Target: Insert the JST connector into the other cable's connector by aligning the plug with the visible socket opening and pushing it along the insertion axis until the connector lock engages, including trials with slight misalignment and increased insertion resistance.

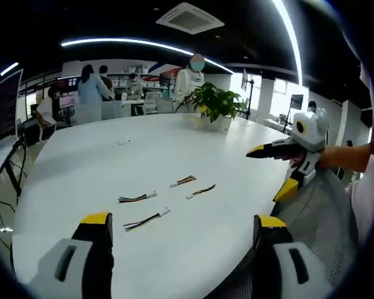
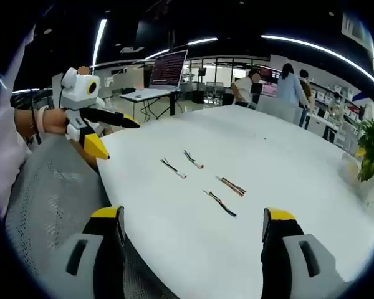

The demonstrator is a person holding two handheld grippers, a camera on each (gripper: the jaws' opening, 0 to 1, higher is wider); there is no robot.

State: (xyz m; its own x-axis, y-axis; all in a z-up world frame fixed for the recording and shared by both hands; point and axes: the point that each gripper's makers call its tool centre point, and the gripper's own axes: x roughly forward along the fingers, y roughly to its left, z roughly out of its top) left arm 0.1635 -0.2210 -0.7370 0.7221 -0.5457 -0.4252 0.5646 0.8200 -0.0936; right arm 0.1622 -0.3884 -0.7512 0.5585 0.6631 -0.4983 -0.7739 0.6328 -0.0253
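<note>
Several short JST cables with white connectors lie loose on the white table (image 1: pixel 81 168). In the left gripper view they are a pair near me (image 1: pixel 137 198) (image 1: pixel 146 219) and a pair farther right (image 1: pixel 183 181) (image 1: pixel 201 191). In the right gripper view the same cables (image 2: pixel 173 167) (image 2: pixel 193 159) (image 2: pixel 232 185) (image 2: pixel 220 203) lie mid-table (image 2: pixel 287 143). My left gripper (image 1: pixel 184 221) is open and empty, short of the cables; it also shows at the left (image 2: pixel 115 137). My right gripper (image 2: pixel 193 215) is open and empty above the table edge, and appears at the right (image 1: pixel 271 171).
A potted plant (image 1: pixel 215 103) (image 2: pixel 371 149) stands at the table's far side. A grey mesh chair back (image 2: pixel 50 199) (image 1: pixel 318 212) sits against the near edge. A monitor (image 2: pixel 168 68) and several people (image 1: pixel 90 87) are in the background.
</note>
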